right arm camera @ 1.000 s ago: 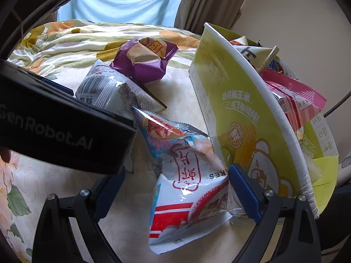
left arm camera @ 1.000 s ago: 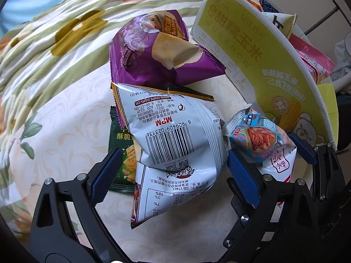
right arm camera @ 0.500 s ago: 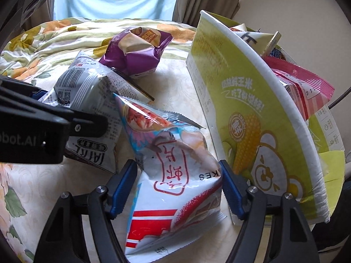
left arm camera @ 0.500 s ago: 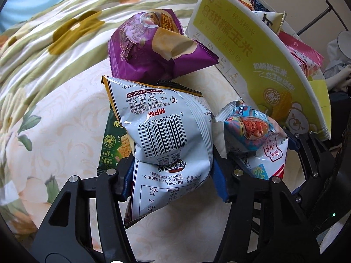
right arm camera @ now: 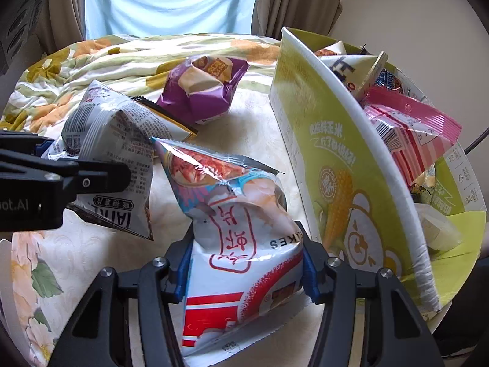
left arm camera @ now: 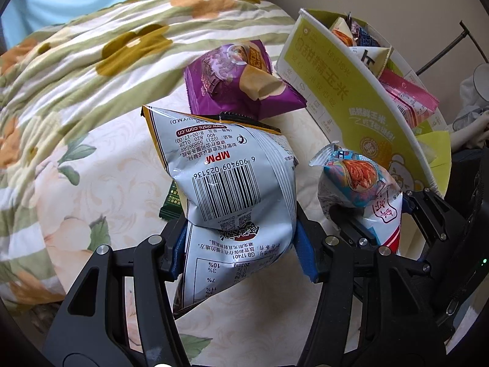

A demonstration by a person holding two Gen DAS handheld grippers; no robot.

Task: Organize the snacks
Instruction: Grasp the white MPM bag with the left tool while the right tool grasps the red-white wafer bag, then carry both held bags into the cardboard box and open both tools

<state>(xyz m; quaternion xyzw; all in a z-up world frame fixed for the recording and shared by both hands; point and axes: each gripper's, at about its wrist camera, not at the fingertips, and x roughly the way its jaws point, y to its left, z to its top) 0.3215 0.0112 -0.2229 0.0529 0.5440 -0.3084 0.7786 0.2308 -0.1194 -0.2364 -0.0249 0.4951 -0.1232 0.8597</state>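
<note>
- Between the left gripper's (left arm camera: 241, 250) blue pads sits the grey bag (left arm camera: 232, 183), barcode side facing the camera; both pads press into its lower half, so the jaws are clenched on it and the foil creases at the pinch.
- Above the pads the grey bag bulges out, its top seal pointing away from the camera; below them its bottom end hangs over the tablecloth (left arm camera: 101, 189).
- Just behind the grey bag's left lower edge a corner of a green pack (left arm camera: 171, 202) shows on the cloth.
- Beyond the grey bag's top seal lies the purple bag (left arm camera: 238, 82), resting on the cloth near the box.
- In the right wrist view, the right gripper (right arm camera: 244, 267) grips the shrimp bag (right arm camera: 232, 214) around its middle, both pads squeezing the wrapper in at the sides; jaws clenched on it.
- The shrimp bag's top seal points away and left, its red-and-white bottom end sticks out towards the camera past the pads.
- The two held bags are side by side, shrimp bag to the right of the grey one, close but whether touching I cannot tell.
- Right of the shrimp bag stands the yellow-green box (right arm camera: 345, 159), open on top, with a pink pack (right arm camera: 412, 134) and other snacks inside.
- A flowered blanket (right arm camera: 101, 61) lies at the far side.
</note>
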